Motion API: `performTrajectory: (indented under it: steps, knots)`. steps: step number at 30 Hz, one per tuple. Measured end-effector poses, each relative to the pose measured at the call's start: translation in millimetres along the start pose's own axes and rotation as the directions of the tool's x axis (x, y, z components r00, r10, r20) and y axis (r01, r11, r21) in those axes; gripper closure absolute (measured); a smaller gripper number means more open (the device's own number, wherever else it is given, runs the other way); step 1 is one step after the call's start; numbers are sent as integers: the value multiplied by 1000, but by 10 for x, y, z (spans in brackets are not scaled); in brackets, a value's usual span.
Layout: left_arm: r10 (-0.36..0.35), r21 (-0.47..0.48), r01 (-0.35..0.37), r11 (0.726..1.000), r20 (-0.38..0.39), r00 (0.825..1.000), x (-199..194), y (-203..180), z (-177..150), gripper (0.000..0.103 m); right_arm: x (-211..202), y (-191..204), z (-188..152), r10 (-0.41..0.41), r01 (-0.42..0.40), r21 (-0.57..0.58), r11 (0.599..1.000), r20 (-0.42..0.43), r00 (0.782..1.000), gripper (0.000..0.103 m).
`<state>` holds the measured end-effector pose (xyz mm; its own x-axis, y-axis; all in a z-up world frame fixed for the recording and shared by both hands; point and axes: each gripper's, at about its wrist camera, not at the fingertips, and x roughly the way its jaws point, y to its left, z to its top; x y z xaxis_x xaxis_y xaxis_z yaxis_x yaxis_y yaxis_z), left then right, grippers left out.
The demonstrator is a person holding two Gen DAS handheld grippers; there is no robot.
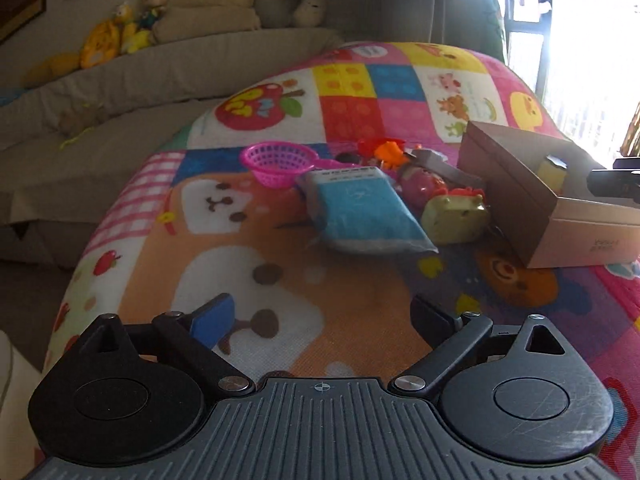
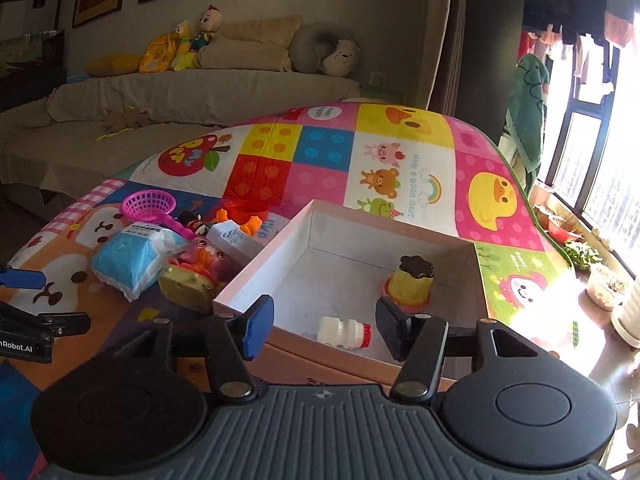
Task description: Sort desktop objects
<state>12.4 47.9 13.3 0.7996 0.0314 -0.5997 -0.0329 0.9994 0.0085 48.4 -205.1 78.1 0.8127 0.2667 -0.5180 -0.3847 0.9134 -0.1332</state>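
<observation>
On the play mat (image 2: 404, 184), upside-down lettering beside a rainbow read "Have a good day!". At the left edge of the right wrist view, the body of the left gripper (image 2: 24, 347) carried white lettering ending in "nRobot.AI", its start cut off. Print on the blue tissue pack (image 1: 362, 204), the small white carton (image 2: 234, 238) and the cardboard box wall (image 1: 606, 245) was too small or blurred to read.

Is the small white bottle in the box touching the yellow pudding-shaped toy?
Apart. The right wrist view shows bare box floor between the white bottle, lying on its side near the front wall, and the yellow toy standing farther back in the box.
</observation>
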Motion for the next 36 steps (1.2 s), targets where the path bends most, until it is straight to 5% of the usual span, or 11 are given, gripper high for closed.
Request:
performTrajectory:
  steps: [4,9,13,17,24,28,36]
  knots:
    - [-7,-67,5,998,-30,1000,38,134,-25,3,132,504,106,64,-64,-126,990,-2,998,46]
    - [-10,-97,6,995,-48,999,84,156,-36,3,424,1098,80,53,-44,-350,936,17,998,46]
    - [-7,-96,4,995,-37,999,66,141,-49,3,784,1288,77,21,-28,-415,909,-22,1000,47]
    - [-11,-106,7,994,-40,999,70,151,-47,3,866,1284,67,20,-36,-403,914,-44,999,50]
    - [-15,-113,10,993,-42,999,68,160,-44,3,374,1134,-142,174,-213,-369,905,-138,975,51]
    - [-15,-115,10,993,-42,999,69,160,-42,3,303,1039,-185,151,-180,-313,932,-114,982,51]
    - [-2,-132,-4,991,-39,999,79,185,-39,3,617,982,-226,135,-134,16,991,-158,978,47]
